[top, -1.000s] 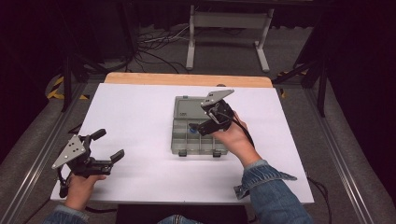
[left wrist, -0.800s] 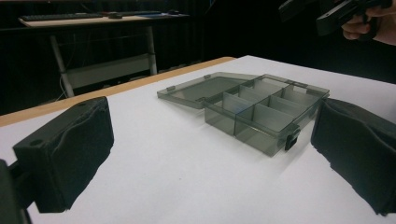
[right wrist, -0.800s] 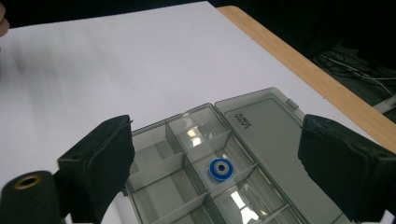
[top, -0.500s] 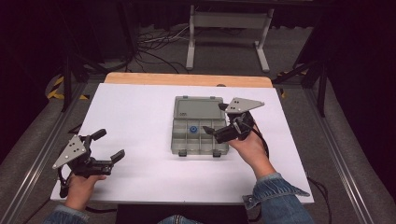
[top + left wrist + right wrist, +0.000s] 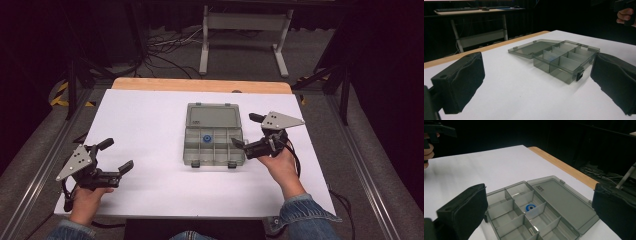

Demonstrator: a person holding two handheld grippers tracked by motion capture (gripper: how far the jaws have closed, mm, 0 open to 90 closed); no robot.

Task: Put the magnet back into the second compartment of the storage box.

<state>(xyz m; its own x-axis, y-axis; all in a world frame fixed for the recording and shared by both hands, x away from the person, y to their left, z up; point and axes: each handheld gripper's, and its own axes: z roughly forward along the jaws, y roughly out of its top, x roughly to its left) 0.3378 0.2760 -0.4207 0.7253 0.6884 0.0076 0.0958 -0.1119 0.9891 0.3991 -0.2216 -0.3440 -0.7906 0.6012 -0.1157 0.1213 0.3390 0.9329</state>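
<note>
We see a translucent grey plastic compartment box [image 5: 214, 147] lying open near the middle of the white-topped bench [image 5: 150, 125], its flat lid [image 5: 213, 116] folded back onto the bench on the far side. A small blue ring-shaped part [image 5: 205, 139] sits in one compartment of the row next to the lid; in the right gripper view it shows there as a blue ring with a white centre [image 5: 530, 207].

The right gripper [image 5: 244, 131] hovers just beside the box's right edge, held in the person's right hand [image 5: 278, 162]. Its jaws have just been opening and now stand wide apart, with nothing between them; the box lies beyond and below them in the right gripper view.

The left gripper [image 5: 116, 155] rests low over the near left part of the bench, well apart from the box, held in the left hand [image 5: 87, 195]. Its jaws also stand wide open and empty; in the left gripper view [image 5: 534, 82] we look between them across bare white surface toward the box [image 5: 564, 62].
</note>
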